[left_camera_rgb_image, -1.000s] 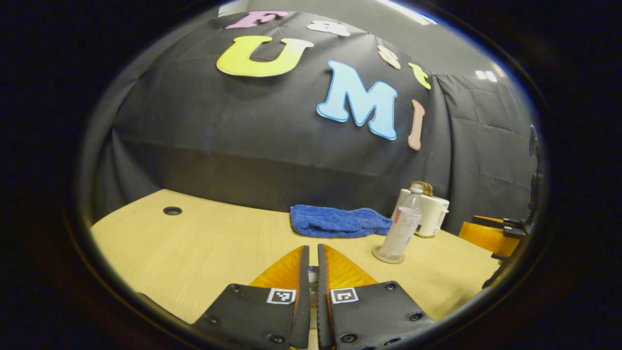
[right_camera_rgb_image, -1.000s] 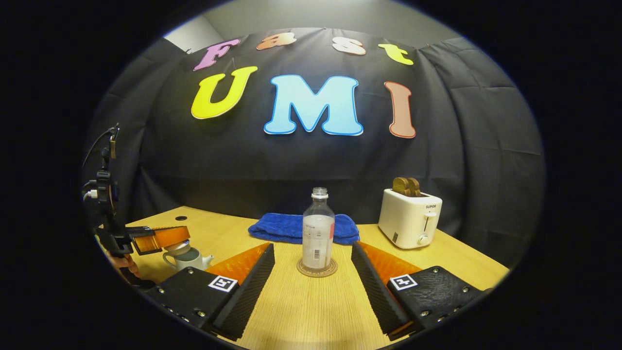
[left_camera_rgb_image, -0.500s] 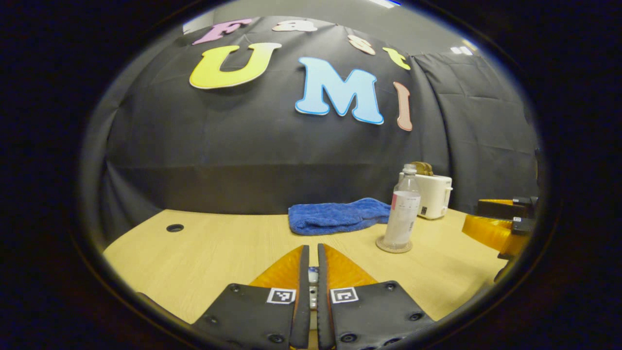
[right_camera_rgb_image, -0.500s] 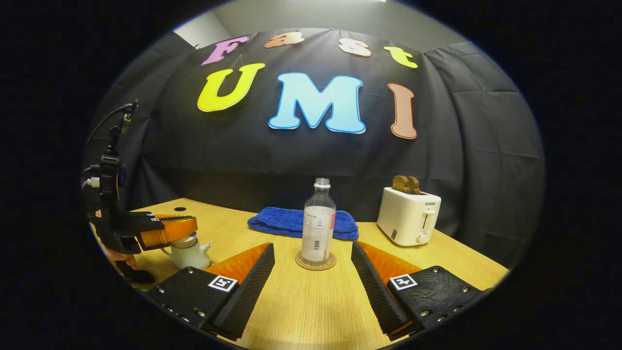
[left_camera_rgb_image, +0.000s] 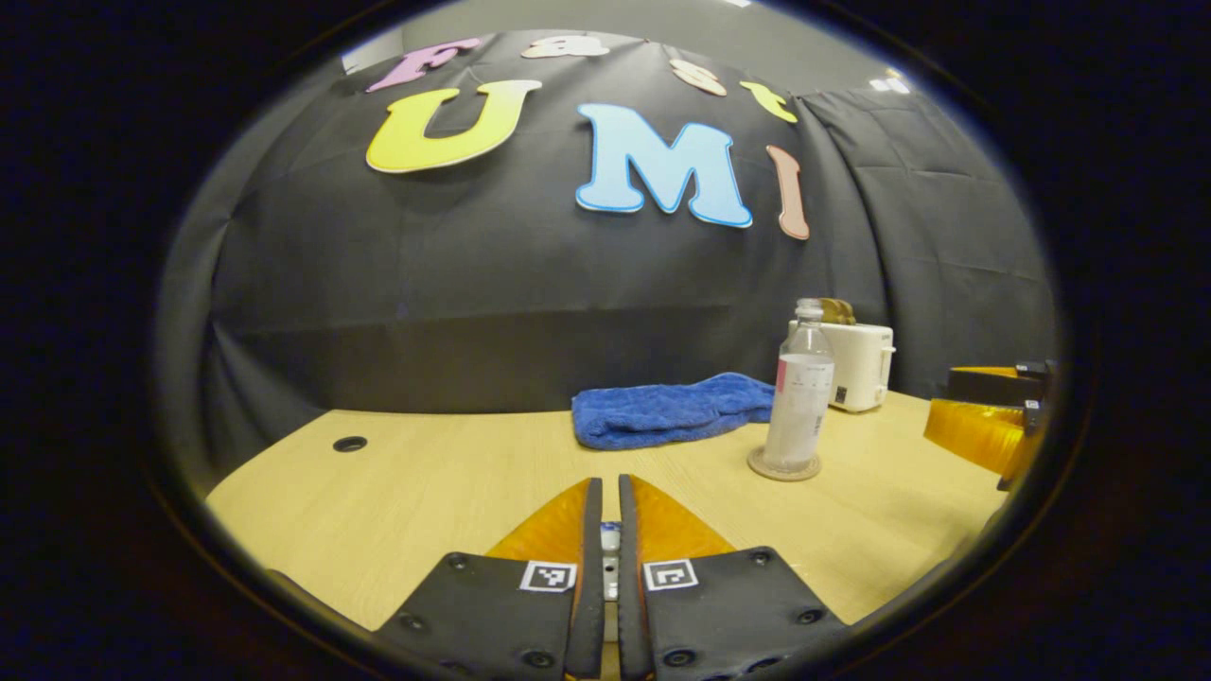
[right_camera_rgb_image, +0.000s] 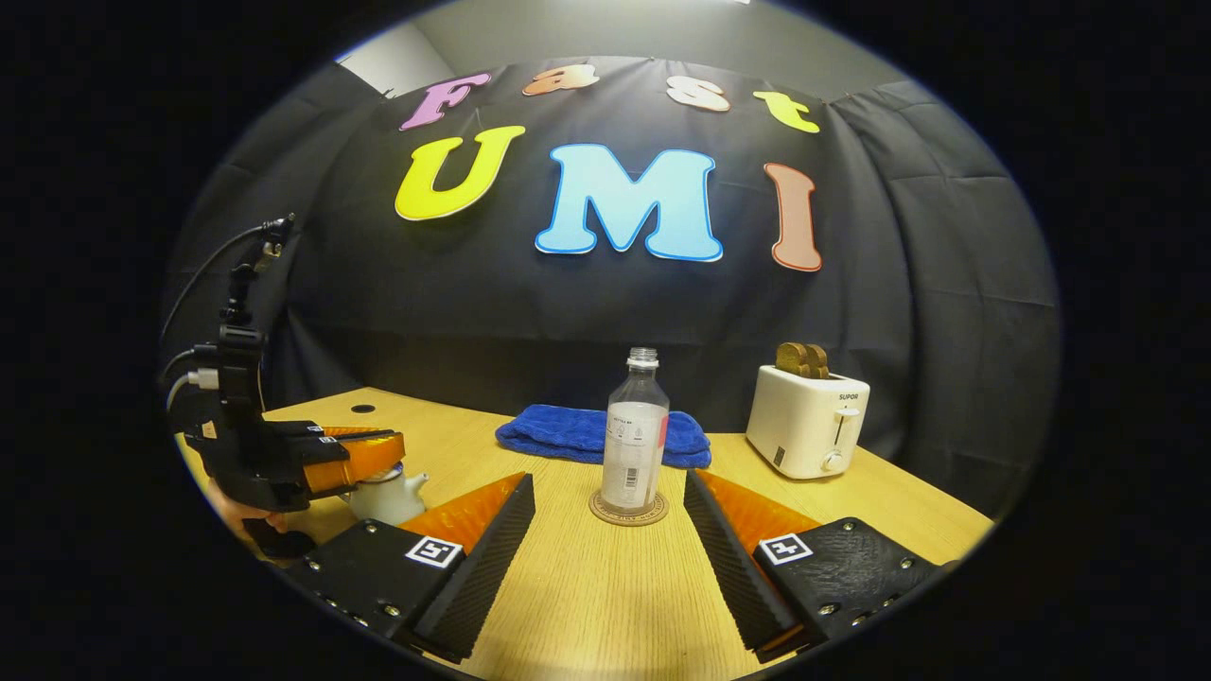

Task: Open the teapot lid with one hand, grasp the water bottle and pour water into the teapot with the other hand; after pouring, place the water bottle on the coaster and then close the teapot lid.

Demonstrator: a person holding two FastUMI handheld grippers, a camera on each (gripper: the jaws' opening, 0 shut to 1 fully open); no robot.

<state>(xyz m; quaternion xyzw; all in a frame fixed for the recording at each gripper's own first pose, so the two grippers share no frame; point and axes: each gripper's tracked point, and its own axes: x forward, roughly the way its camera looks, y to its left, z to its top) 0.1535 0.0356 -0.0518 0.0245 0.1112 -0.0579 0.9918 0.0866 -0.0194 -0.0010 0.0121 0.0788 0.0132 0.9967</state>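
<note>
On the pale wooden table (right_camera_rgb_image: 587, 605) the water bottle (right_camera_rgb_image: 635, 430) stands upright on the round coaster (right_camera_rgb_image: 628, 508), with no cap on its neck. In the right gripper view it sits ahead of the right gripper (right_camera_rgb_image: 608, 511), between the lines of the two fingers but beyond their tips, and nothing touches it; those fingers are spread wide apart. Behind the bottle lies a folded blue towel (right_camera_rgb_image: 568, 435), and to the right of it stands a white toaster (right_camera_rgb_image: 805, 432) with two slices of bread (right_camera_rgb_image: 802, 359) sticking out of the top. At the left edge of that view the left gripper (right_camera_rgb_image: 364, 454) hangs just over the white teapot (right_camera_rgb_image: 386, 496), whose spout points toward the bottle; a hand shows below its body. In the left gripper view the left gripper's (left_camera_rgb_image: 605, 539) fingers are drawn nearly together, with a small pale thing caught in the narrow slit between them, most likely the lid knob, though I cannot tell for sure. Farther right in that view stand the bottle (left_camera_rgb_image: 799, 397) on its coaster (left_camera_rgb_image: 782, 464), the towel (left_camera_rgb_image: 672, 410) and the toaster (left_camera_rgb_image: 861, 364)
</note>
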